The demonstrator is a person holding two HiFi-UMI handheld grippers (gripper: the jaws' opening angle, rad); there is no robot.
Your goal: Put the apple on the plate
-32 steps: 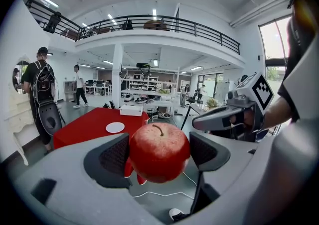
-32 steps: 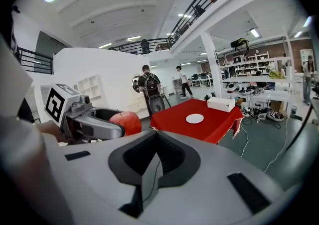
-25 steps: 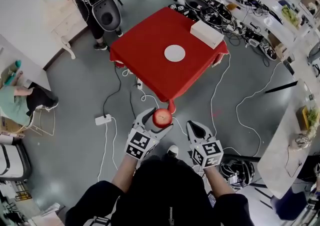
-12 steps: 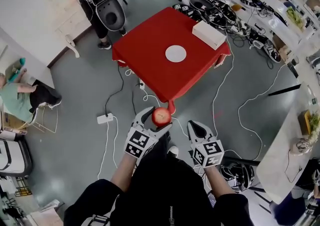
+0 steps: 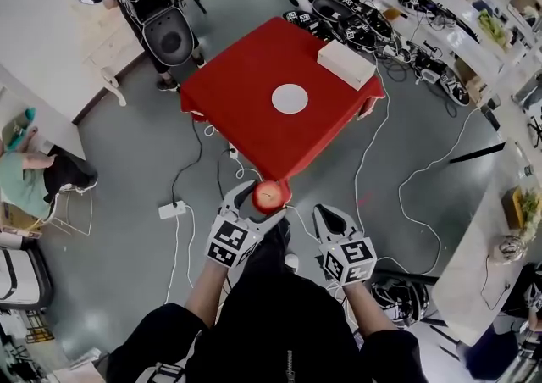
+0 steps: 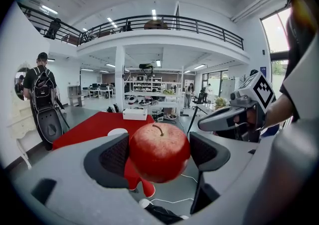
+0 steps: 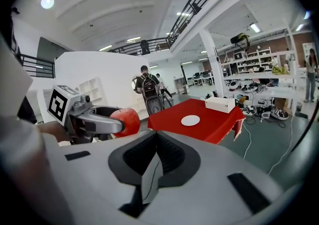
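Note:
A red apple (image 5: pixel 269 196) with a short stem is held between the jaws of my left gripper (image 5: pixel 259 203), in the air over the grey floor and short of the table's near corner. In the left gripper view the apple (image 6: pixel 159 152) fills the gap between the dark pads (image 6: pixel 115 157). The white plate (image 5: pixel 290 98) lies bare near the middle of the red table (image 5: pixel 246 97), well ahead of both grippers. My right gripper (image 5: pixel 331 220) hangs beside the left one, shut with nothing in it; its pads (image 7: pixel 167 153) meet. The plate (image 7: pixel 190 120) and apple (image 7: pixel 127 121) also show in the right gripper view.
A white box (image 5: pixel 345 63) sits on the table's far right edge. White cables and a power strip (image 5: pixel 172 209) lie on the floor before the table. Dark gear (image 5: pixel 356 21) is piled behind it. A person with a dark bag (image 5: pixel 161 17) stands at the far left corner.
The table and plate have shifted slightly left and nearer in the head view; the apple now sits close to the table's near corner. Both grippers keep the same hold and spacing.

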